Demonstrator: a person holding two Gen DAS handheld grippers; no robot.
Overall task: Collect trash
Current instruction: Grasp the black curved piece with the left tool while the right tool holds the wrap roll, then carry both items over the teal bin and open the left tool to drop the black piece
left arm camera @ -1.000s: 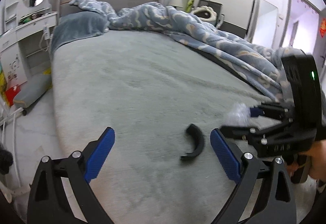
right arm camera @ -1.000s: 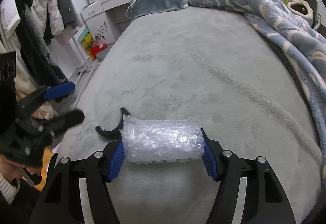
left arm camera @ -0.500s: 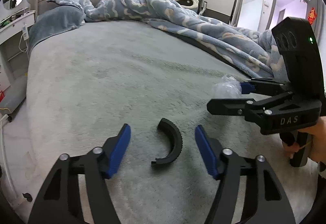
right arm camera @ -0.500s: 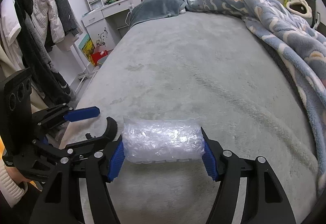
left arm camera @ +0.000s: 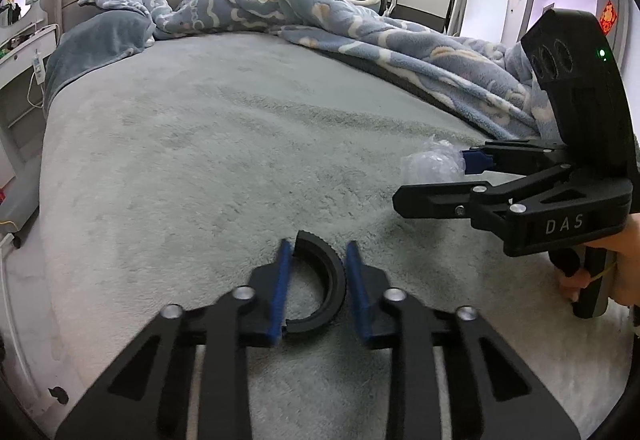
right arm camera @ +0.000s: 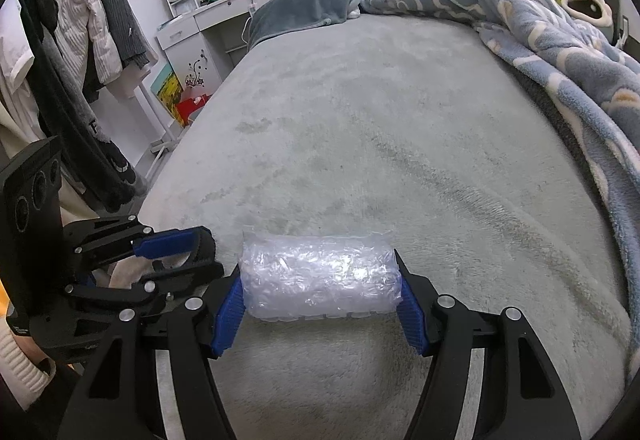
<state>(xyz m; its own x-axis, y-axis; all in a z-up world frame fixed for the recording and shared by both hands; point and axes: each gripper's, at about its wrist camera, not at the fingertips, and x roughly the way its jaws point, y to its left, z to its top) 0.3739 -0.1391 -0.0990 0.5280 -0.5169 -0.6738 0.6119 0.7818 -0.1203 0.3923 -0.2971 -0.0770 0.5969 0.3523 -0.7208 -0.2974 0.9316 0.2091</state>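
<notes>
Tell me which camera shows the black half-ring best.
The left wrist view: the black half-ring sits centred between the left gripper and its blue pads, curve and ridged edge plain against the grey bed cover. The right wrist view shows only a dark sliver of it.

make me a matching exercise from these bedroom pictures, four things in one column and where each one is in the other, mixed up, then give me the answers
Things:
1. black half-ring
2. bubble wrap roll
3. patterned blue blanket
4. white jacket

Places:
A. hanging beside the bed
B. between the left gripper's jaws
C. bunched along the far side of the bed
D. between the right gripper's jaws

Pairs: 1-B, 2-D, 3-C, 4-A
</notes>
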